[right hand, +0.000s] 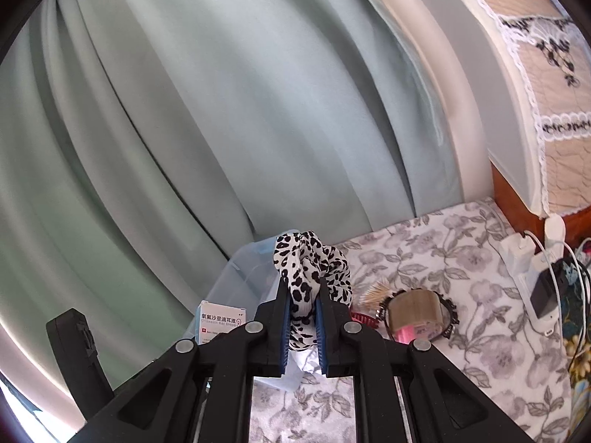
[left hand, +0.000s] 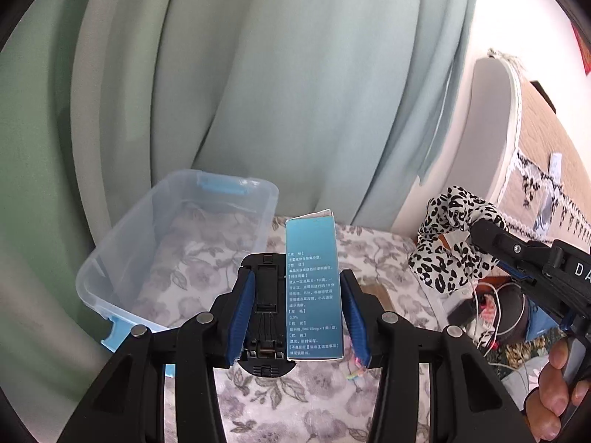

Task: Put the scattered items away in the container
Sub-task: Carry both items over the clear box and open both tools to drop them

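Black jointed arms of the left gripper (left hand: 297,313) fill the bottom of the left wrist view, and its blue-padded fingers (left hand: 242,310) clamp two things side by side: a flat black plastic clip-like piece (left hand: 265,295) and a tall blue cardboard medicine box with white print (left hand: 313,288). Both are lifted above the grey floral cloth (left hand: 314,398). To the left behind them sits the clear plastic storage container with light blue latches (left hand: 122,258), with nothing visible inside. At right, the right gripper (left hand: 480,232) carries a black-and-white leopard-print fabric scrunchie (left hand: 447,243), with a hand (left hand: 554,387) on its handle. From the right wrist view, the right gripper's jaws press tightly together on that scrunchie, which bulges above the tips. Beyond it on the cloth lie a brown tape roll (right hand: 417,312), a bundle of wooden toothpicks (right hand: 375,291) and a red comb-like item (right hand: 364,319).
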{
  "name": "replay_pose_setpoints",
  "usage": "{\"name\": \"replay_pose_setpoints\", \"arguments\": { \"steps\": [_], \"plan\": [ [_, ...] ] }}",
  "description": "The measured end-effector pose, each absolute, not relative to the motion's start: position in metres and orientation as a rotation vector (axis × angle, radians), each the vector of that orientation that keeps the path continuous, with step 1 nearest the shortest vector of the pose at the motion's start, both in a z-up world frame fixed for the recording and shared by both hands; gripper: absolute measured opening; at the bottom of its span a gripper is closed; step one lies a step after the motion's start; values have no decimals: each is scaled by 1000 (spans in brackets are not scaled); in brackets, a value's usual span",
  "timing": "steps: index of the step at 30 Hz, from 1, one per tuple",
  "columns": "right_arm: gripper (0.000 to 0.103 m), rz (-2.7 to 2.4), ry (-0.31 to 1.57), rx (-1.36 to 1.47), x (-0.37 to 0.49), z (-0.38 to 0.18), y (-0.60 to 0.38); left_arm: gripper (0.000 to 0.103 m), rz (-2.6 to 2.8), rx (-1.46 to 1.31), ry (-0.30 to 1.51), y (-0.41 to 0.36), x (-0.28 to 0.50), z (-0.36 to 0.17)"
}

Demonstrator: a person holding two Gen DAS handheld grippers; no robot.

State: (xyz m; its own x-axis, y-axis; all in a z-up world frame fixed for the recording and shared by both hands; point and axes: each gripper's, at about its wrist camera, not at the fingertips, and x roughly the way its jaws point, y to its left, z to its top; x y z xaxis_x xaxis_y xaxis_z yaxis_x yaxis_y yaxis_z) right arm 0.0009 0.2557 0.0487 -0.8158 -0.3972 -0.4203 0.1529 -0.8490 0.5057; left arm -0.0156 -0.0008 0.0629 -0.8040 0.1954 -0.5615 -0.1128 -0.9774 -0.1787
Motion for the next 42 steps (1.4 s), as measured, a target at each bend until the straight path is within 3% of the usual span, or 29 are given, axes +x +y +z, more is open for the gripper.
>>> {"name": "replay_pose_setpoints", "arguments": {
  "steps": [8, 17, 26, 42],
  "plan": [
    [13, -2564, -489, 745, -24, 74, 188, 48, 2940, -859, -326, -60, -25, 77],
    [13, -2443, -333, 845, -51, 53, 115, 48, 2987, -947, -442, -108, -44, 55],
    [13, -2381, -294, 1015, -79, 7, 92, 49, 2953, -1087, -496, -122, -69, 24],
    [16, -2336, -249, 1133, -91, -21, 81, 49, 2928, -1109, -475, -120, -75, 7]
  ]
}}
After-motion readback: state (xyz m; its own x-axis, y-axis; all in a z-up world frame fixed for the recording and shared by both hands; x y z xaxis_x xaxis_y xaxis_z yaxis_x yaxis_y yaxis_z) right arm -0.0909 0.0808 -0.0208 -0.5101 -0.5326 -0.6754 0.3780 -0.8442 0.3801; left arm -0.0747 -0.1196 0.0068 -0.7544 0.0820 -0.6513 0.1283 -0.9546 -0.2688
